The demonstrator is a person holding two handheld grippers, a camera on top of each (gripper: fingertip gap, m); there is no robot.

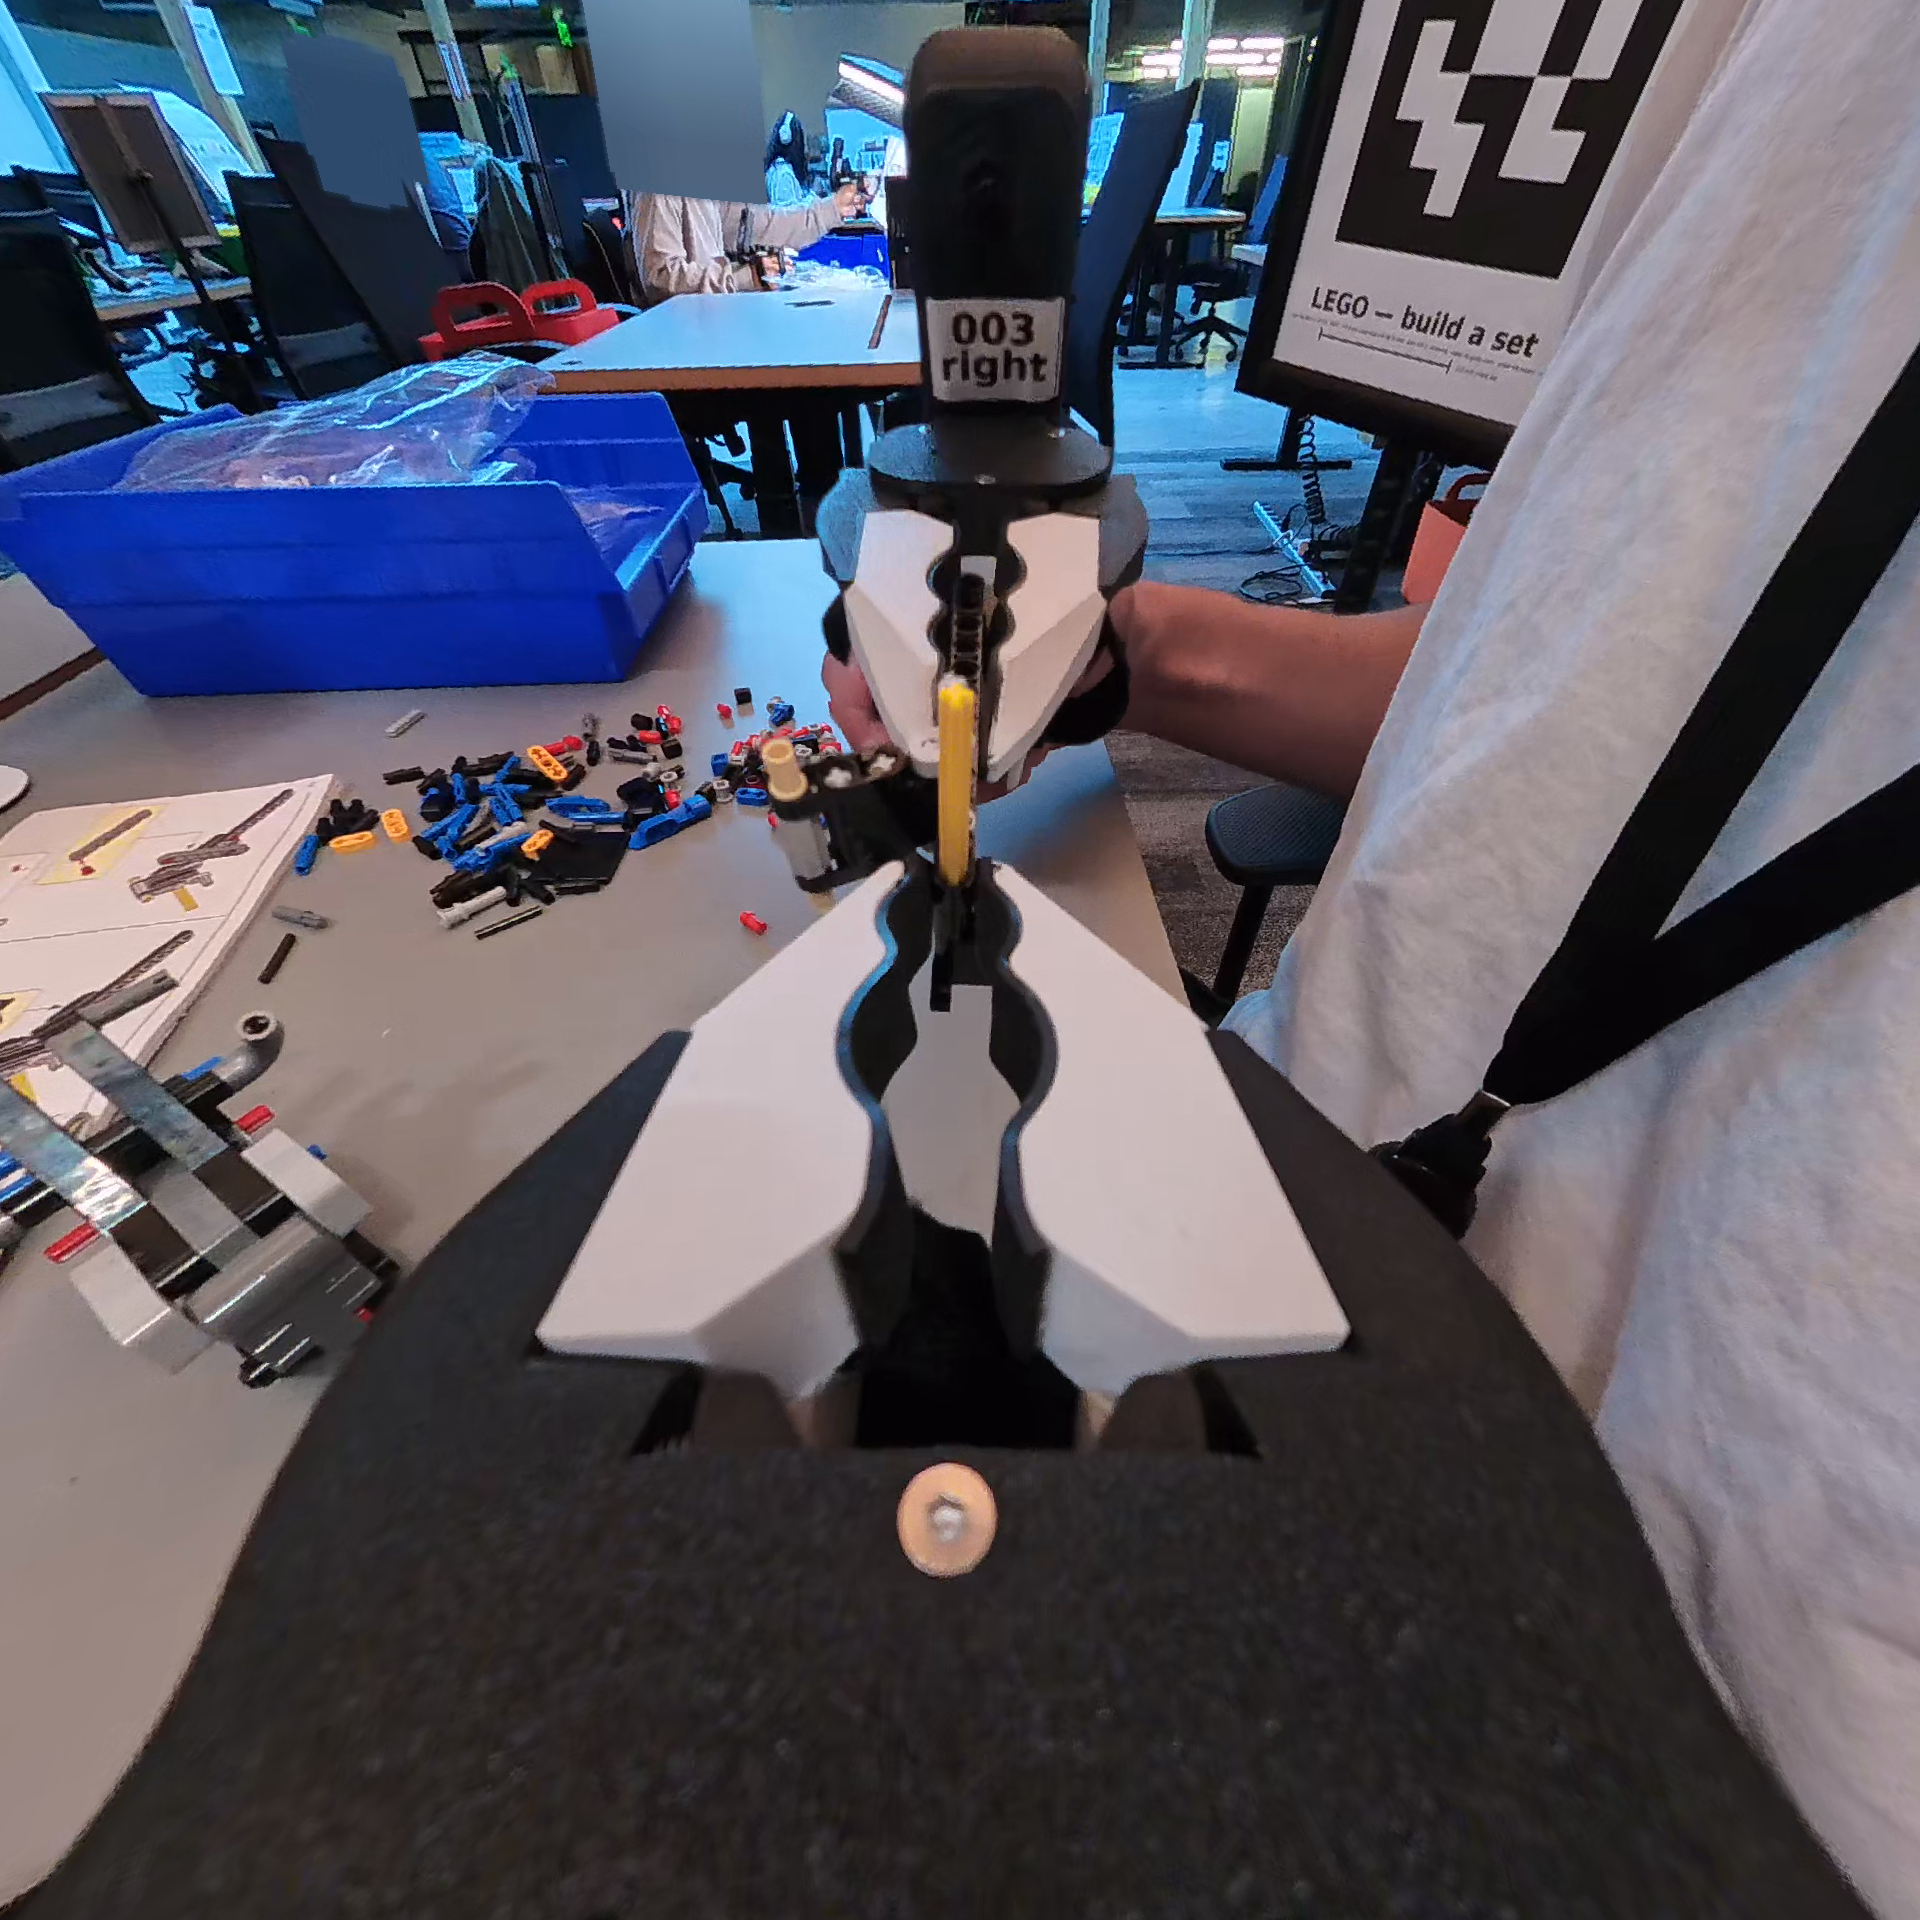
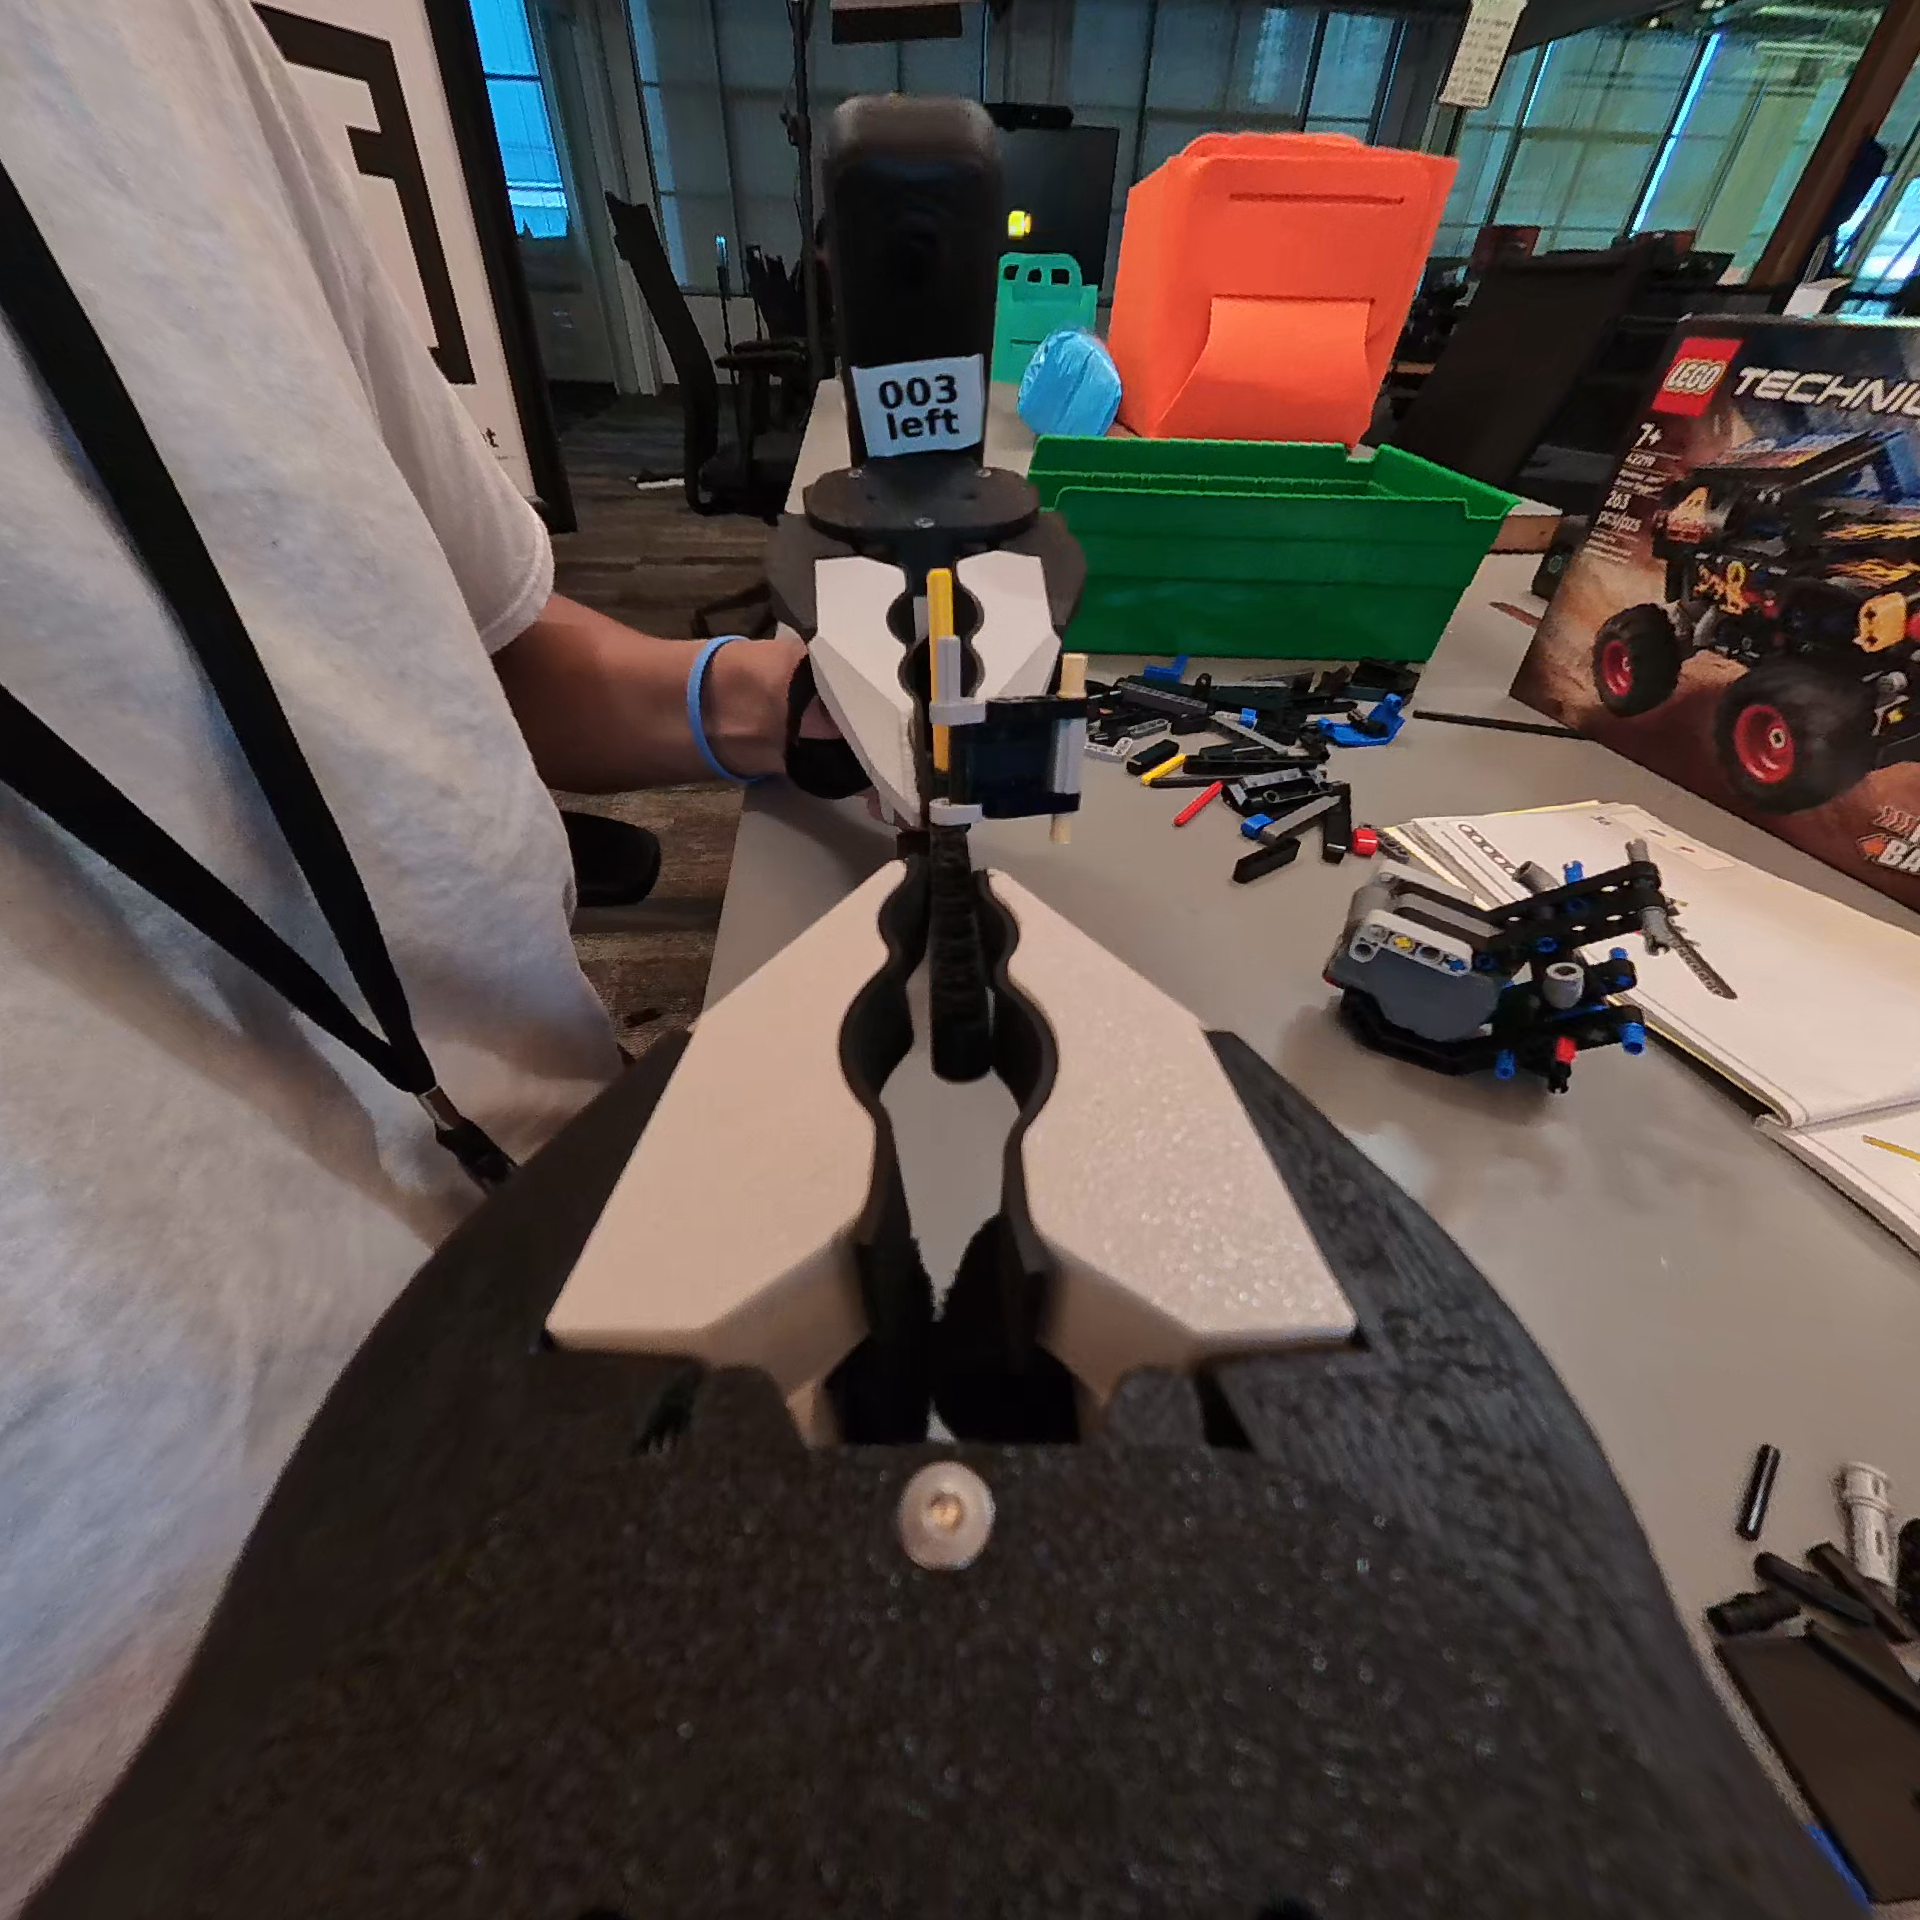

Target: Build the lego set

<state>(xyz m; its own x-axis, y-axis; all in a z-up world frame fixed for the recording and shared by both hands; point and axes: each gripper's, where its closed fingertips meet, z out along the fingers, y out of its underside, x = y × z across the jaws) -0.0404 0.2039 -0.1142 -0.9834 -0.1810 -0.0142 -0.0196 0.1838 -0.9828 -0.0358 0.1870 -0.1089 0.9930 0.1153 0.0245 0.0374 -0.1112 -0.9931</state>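
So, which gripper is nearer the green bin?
Left. The left gripper, gripping the yellow axle, is just before the green bin; the right gripper, gripping the black beam, faces it from farther off.

lego box (image 2: pixel 1756 582) cropped, booklet (image 1: pixel 114 914) cropped

The bench (image 2: pixel 1455 1195) is grey. On it sit a blue bin (image 1: pixel 343 582) and a green bin (image 2: pixel 1268 551). A yellow stick (image 1: pixel 956 779) pokes from white and black jaws.
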